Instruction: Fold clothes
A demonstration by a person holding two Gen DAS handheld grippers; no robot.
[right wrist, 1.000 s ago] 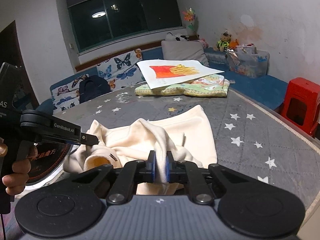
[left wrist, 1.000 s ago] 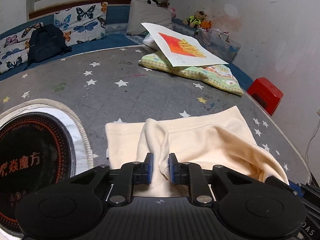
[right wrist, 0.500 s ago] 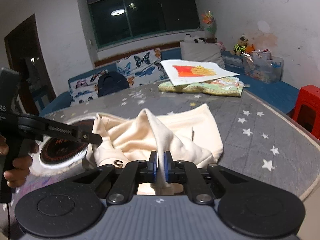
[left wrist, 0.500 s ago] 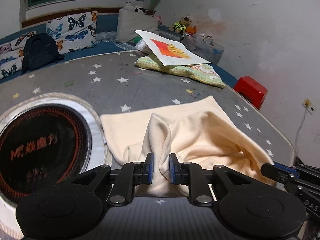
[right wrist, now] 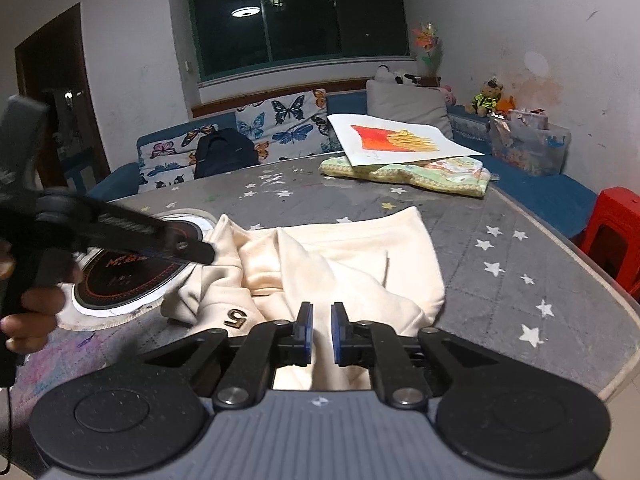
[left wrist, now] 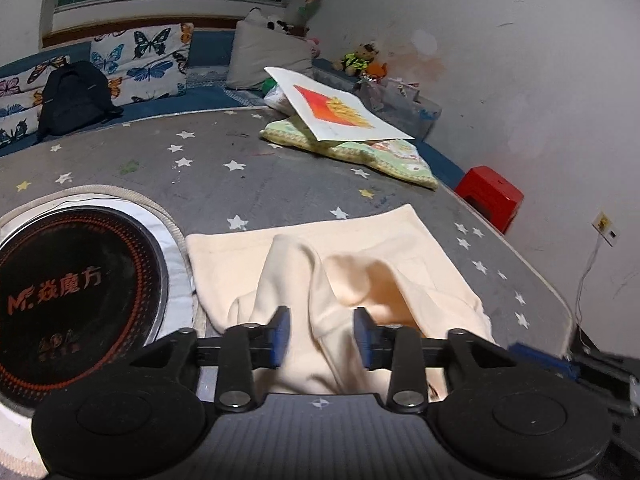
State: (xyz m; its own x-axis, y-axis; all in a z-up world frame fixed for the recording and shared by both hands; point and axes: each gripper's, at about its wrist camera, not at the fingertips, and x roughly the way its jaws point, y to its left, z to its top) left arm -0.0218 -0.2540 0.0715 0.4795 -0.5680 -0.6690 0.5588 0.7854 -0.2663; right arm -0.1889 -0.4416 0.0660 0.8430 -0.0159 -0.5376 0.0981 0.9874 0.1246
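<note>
While the cream sweatshirt (right wrist: 344, 264) lies bunched at the near edge of the star-patterned table (right wrist: 520, 264), with its far half flat and its near half humped in loose folds, the step in hand looks like a release after carrying the near edge over. To do it well, I would let the cloth drop cleanly, back both tools off low and straight so no fold drags, then smooth the hump toward the far edge. The left gripper (left wrist: 322, 338) has its blue pads spread wide, cloth passing loosely between them, gripping nothing. The right gripper (right wrist: 320, 332) shows a narrow gap between its pads with fabric rising into it; whether it pinches that fabric I cannot tell. Both tools sit low at the near edge, pointing across the table. The left tool reaches in from the side by the round induction cooktop (right wrist: 132, 276).
</note>
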